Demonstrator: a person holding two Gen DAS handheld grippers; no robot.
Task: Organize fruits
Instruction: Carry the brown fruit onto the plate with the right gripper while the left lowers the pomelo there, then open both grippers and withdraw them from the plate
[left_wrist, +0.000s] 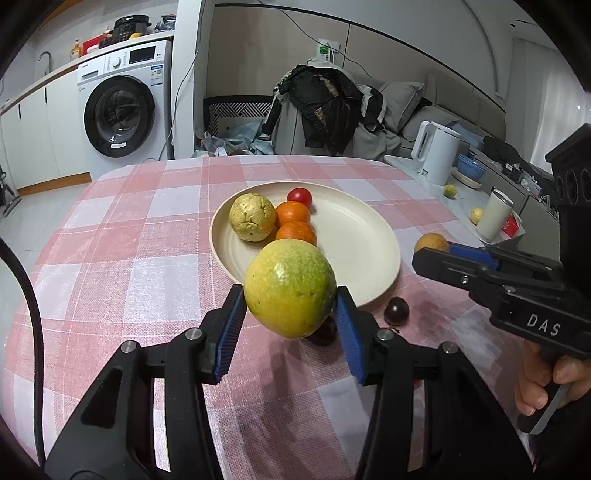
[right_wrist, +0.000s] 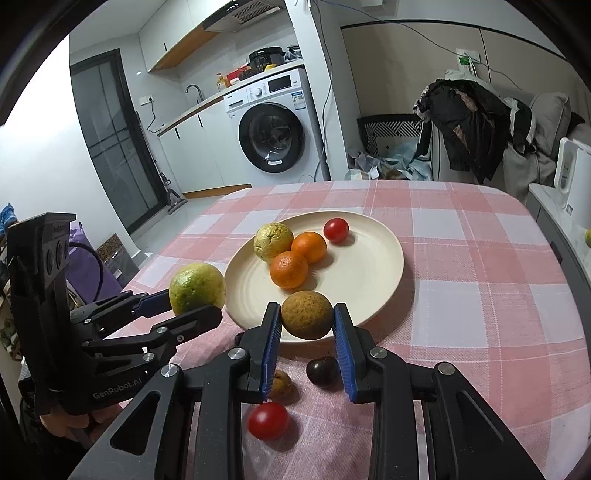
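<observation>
Left wrist view: the left hand-held gripper clamps a yellow-green fruit between its blue pads, raised above the near rim of the cream plate on the checked desk. The plate carries one wrinkled yellow fruit, two oranges and one cherry tomato.

Right wrist view: the right hand-held gripper grips a brown fruit over the plate's near edge. Below lie a dark plum, a small pear-like fruit and a second tomato.
</observation>
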